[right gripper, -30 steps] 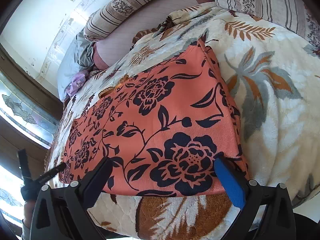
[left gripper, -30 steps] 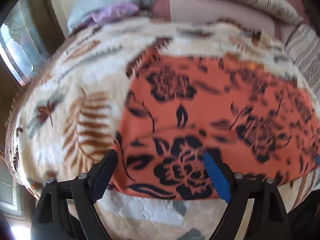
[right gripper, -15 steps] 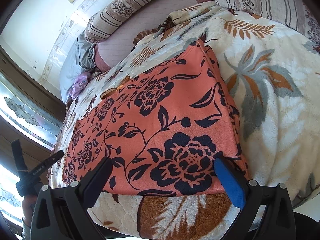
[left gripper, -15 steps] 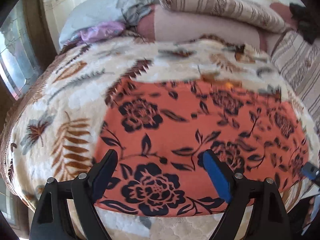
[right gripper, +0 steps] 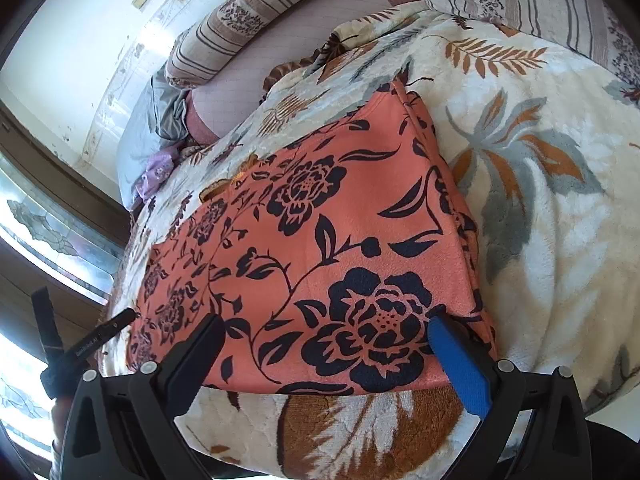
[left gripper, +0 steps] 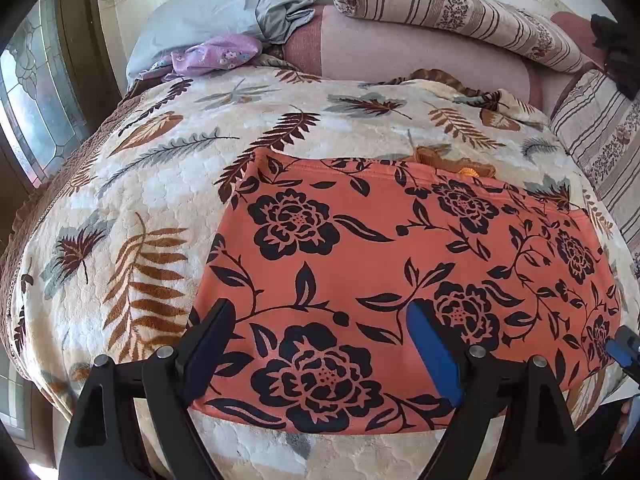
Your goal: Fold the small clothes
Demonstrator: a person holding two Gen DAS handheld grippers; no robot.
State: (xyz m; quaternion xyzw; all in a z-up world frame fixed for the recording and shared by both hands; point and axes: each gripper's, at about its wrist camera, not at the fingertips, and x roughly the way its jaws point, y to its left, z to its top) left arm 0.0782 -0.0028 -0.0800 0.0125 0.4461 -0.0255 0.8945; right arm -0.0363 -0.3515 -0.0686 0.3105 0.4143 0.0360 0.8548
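Both my jaws wide apart, holding nothing. Orange floral cloth (left gripper: 400,264) flat on bed (left gripper: 132,208); soft, light, limp — pinch near-edge corners.

Orange-coral garment (left gripper: 400,264) w/ black floral print (large roses, leaves, vines). Lies flat, spread as a rough rectangle on the bed cover, long axis running left–right in left wrist view. Near edge straight, close to the bed's front edge; far edge slightly wavy, w/ a small orange-brown scrap of fabric showing just beyond it. Surface mostly smooth, few wrinkles. In right wrist view the same garment (right gripper: 320,248) runs away toward upper left; its right side edge shows stacked layers, i.e. more than one thickness of cloth, w/ a thin hem line along it. Right near corner sits flat on the cover.
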